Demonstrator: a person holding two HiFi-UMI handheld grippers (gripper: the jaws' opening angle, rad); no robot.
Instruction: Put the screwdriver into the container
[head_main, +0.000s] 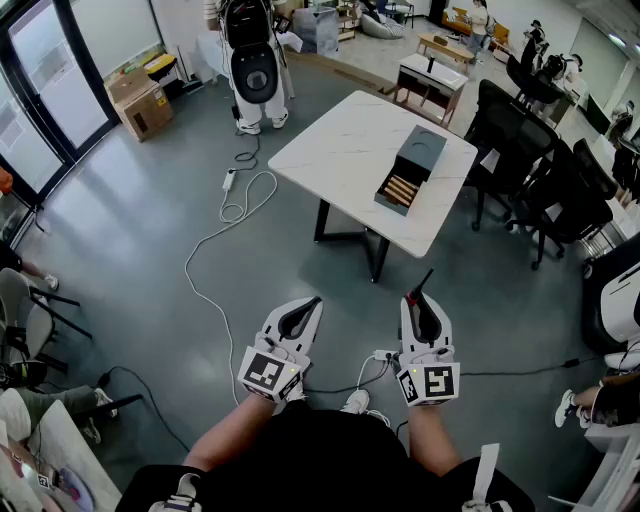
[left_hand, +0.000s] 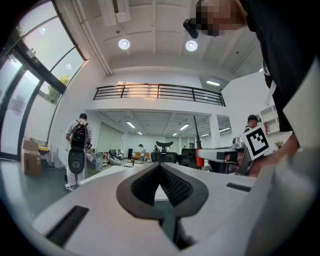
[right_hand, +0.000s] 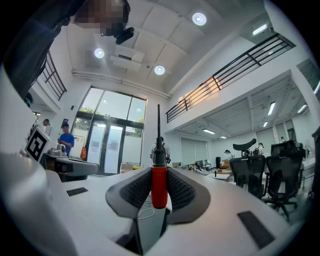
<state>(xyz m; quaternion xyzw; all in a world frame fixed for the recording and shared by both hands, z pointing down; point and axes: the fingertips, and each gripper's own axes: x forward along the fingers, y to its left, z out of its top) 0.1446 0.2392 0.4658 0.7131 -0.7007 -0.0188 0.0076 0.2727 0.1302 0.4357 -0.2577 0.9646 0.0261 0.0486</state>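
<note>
The right gripper (head_main: 421, 308) is held low, close to the person's body, and its fingers are clamped on the red handle of the screwdriver (right_hand: 159, 186). The dark shaft stands up and forward past the fingertips. The lower end of the handle is sunk between the pads and cannot be seen. The shaft's end is too thin in every view to tell what kind of tip it has. The left gripper (head_main: 309, 304) hangs just beside it, apart from it, with its fingers pressed together on nothing. Both forearms are cut off by the bottom edge of the head view. The container (head_main: 421, 152), a dark grey box, sits well ahead on the far right part of the white bench (head_main: 335, 150). Its drawer (head_main: 399, 191) is pulled out toward the person. Tan rod-like pieces lie in the drawer, too small to name. From the two gripper views the container cannot be picked out, as the fingers and white housings fill the lower half of each. A white cable (head_main: 228, 232) trails across the grey floor (head_main: 130, 230) between the person and the bench, and its near end is lost behind the grippers.
</note>
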